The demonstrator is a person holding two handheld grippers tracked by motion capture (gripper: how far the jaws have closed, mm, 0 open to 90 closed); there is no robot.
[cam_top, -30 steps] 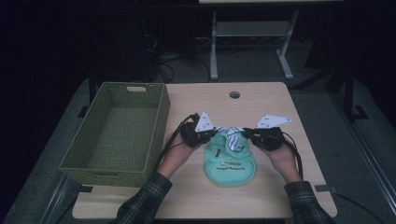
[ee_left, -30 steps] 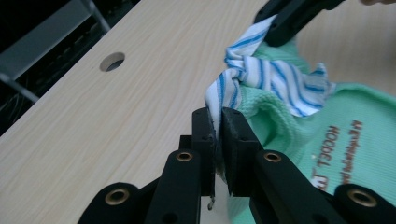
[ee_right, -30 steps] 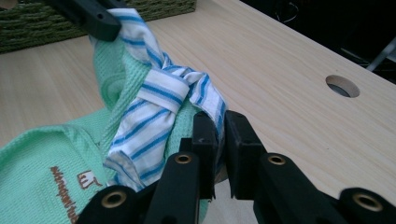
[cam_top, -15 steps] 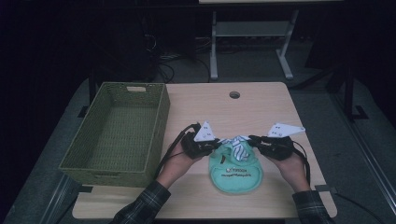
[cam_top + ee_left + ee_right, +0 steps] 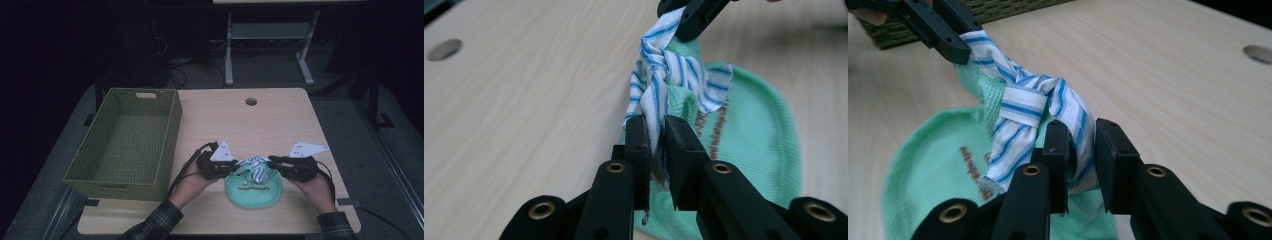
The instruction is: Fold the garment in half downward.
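Blue-and-white striped cloth strip (image 5: 659, 80), knotted at mid-length, stretched taut above a mint-green ribbed cloth (image 5: 254, 187) lying flat on the table's near edge.

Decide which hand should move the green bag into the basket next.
Left, probably: the left tool lies between bag and basket, while the right tool is on the far side. Both have just been opening their jaws, the tie between them.
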